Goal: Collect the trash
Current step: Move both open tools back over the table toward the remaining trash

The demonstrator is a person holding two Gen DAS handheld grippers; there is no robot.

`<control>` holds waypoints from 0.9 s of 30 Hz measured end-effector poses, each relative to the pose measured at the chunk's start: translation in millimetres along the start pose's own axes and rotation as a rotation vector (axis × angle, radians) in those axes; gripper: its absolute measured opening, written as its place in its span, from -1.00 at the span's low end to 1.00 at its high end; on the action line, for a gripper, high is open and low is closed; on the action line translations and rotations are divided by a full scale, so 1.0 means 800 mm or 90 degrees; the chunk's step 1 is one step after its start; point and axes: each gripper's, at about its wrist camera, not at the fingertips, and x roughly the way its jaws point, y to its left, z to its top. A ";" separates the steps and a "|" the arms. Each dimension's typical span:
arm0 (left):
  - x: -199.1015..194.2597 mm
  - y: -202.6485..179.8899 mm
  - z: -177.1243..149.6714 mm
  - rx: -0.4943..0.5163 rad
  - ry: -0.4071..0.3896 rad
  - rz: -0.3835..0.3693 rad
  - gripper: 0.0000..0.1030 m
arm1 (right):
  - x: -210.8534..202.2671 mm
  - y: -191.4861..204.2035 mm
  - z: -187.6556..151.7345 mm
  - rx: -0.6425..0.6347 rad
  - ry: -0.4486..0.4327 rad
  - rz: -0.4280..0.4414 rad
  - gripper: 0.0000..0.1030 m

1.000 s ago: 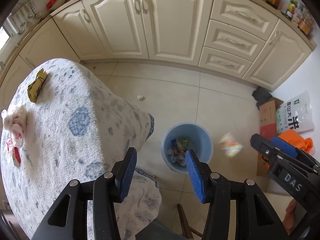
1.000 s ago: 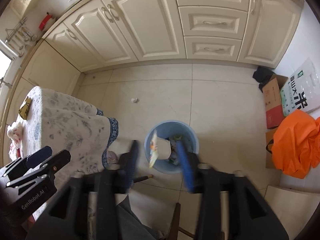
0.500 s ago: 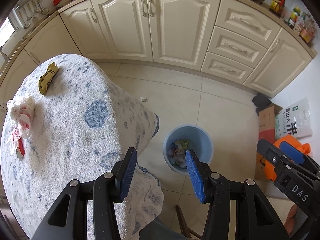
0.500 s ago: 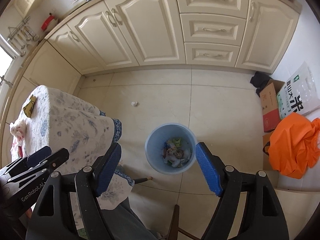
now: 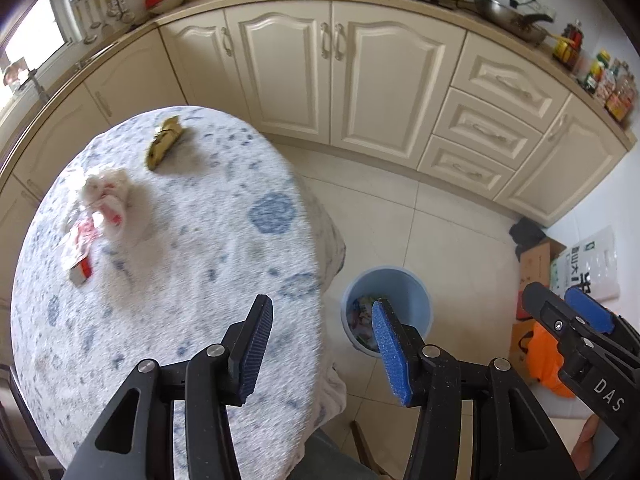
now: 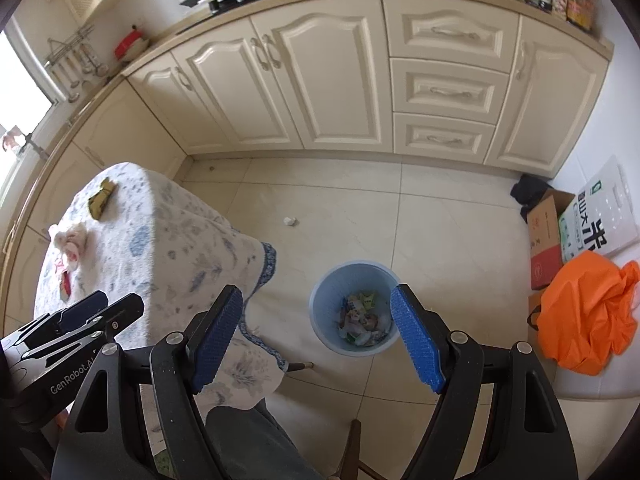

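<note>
Both grippers point steeply down from above, tipped forward toward the cream cabinets (image 6: 332, 80). The left gripper (image 5: 320, 344) hangs over the near edge of the round table (image 5: 192, 264), its left pad over the flowered cloth and its right pad over the bin (image 5: 416, 292) beyond the table edge. Its jaws stand partly apart with nothing between them. The right gripper (image 6: 316, 340) is held over the floor, just right of the table's hanging cloth, with the bin seen in the gap next to its right pad. Its jaws are spread wide and are empty too. Each gripper shows at the edge of the other's view: the right one low on the right in the left wrist view, the left one low on the left in the right wrist view, so the two are side by side and apart.

The blue bin stands on the tile floor near the table, well below the grippers, with mixed wrappers (image 6: 362, 318) lying in its bottom. More trash is on the table's far side: a yellow-green wrapper (image 5: 164, 142) near the far edge, a crumpled white tissue (image 5: 106, 192) closer in, and a red-and-white packet (image 5: 80, 256) just beside it. A small white scrap (image 6: 289, 221) lies on the floor between the table and the cabinets. An orange bag (image 6: 588, 312) and a box (image 6: 544, 232) sit by the right wall.
</note>
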 end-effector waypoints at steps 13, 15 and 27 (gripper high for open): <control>-0.081 0.106 -0.065 -0.093 -0.054 0.022 -0.02 | -0.025 0.099 -0.031 -0.086 -0.013 0.041 0.58; -0.091 0.127 -0.077 -0.113 -0.060 0.026 0.02 | -0.025 0.118 -0.037 -0.102 -0.010 0.047 0.59; -0.128 0.259 -0.131 -0.229 -0.071 0.069 0.02 | -0.013 0.239 -0.058 -0.175 0.004 0.076 0.82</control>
